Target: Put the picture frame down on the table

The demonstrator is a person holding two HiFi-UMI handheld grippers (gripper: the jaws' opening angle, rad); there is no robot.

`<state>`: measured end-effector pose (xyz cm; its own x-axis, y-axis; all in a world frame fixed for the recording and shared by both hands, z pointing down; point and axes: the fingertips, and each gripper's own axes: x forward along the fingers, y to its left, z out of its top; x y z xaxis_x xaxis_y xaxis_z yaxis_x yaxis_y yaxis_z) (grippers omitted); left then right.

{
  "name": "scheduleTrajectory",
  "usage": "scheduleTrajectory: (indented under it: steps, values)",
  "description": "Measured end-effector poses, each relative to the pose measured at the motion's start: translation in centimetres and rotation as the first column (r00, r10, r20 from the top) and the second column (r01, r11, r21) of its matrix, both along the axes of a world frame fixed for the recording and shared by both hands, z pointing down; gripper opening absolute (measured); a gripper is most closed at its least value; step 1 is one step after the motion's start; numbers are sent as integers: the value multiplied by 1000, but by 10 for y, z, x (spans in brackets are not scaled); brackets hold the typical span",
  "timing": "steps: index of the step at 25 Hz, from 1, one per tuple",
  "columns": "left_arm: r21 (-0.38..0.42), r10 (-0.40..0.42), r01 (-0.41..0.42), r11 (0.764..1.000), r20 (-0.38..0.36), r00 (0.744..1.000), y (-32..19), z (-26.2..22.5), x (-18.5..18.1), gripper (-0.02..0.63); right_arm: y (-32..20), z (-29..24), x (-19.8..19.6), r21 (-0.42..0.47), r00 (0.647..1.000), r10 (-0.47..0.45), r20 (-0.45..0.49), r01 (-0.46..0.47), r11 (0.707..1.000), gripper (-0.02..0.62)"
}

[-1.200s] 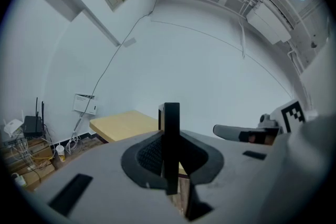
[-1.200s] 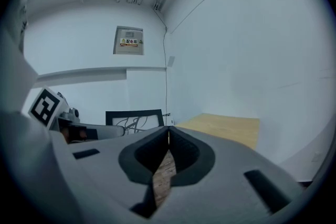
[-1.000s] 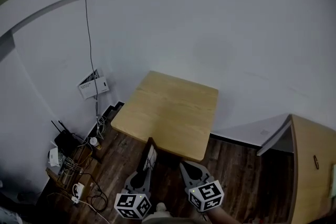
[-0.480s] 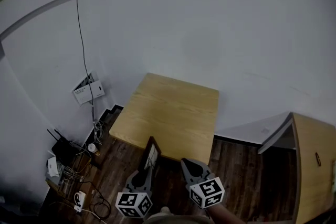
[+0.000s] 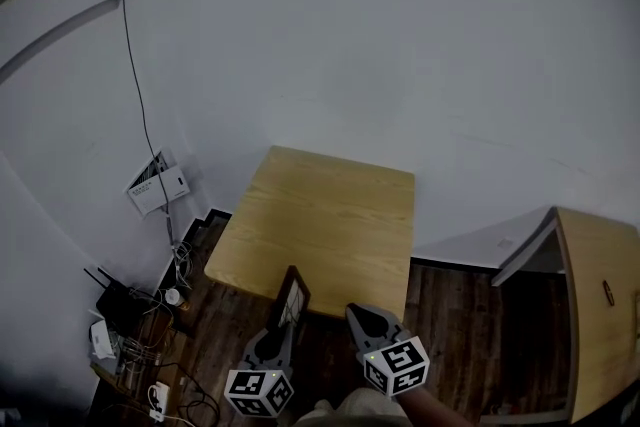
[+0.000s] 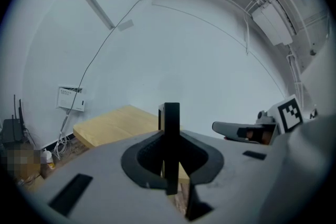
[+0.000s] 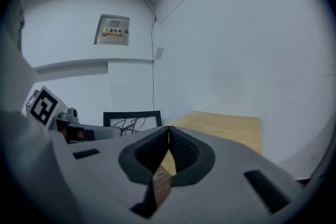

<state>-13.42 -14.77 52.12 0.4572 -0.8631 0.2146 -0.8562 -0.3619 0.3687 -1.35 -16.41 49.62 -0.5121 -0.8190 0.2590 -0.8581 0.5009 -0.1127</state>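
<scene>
Overall, one white wall (image 5: 400, 45) fills most of the head view, with dark wood floor (image 5: 450, 315) below it. One bare table (image 5: 330, 215) with a light wooden top stands against the wall. One wooden cabinet (image 5: 600, 295) sits at the right edge, well apart from the table.

Grippers: two, side by side at the bottom of the head view, both short of the table's near edge. The left gripper (image 6: 169, 157) is clamped on the frame (image 6: 170, 120), with a jaw pressed to each face. The right gripper (image 7: 168, 131) has its jaws together, tips touching, with nothing between them. It rides just beside the left gripper (image 7: 79, 134) and clear of the frame.

Frame: one, dark-bordered, with thin scribbled lines on a pale picture. It is held off the table and appears at the table's near edge in the head view (image 5: 292, 297). It stands upright on edge, and the left gripper view shows it as a narrow vertical bar. The picture face (image 7: 131, 120) is turned toward the right gripper. The top edge runs level, in line with the jaws and toward the table. The lower part is hidden behind the gripper, so the long axis cannot be confirmed.
</scene>
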Motion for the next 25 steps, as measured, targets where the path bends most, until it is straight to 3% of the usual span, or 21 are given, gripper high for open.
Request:
scheduleTrajectory:
  steps: [16, 25]
  values:
    - [-107, 15, -17, 994, -20, 1000, -84, 40, 26, 40, -82, 6, 22, -21, 1000, -29, 11, 29, 999, 0]
    - [-191, -38, 23, 981, -73, 997, -133, 62, 41, 40, -138, 9, 32, -35, 997, -78, 8, 78, 996, 0]
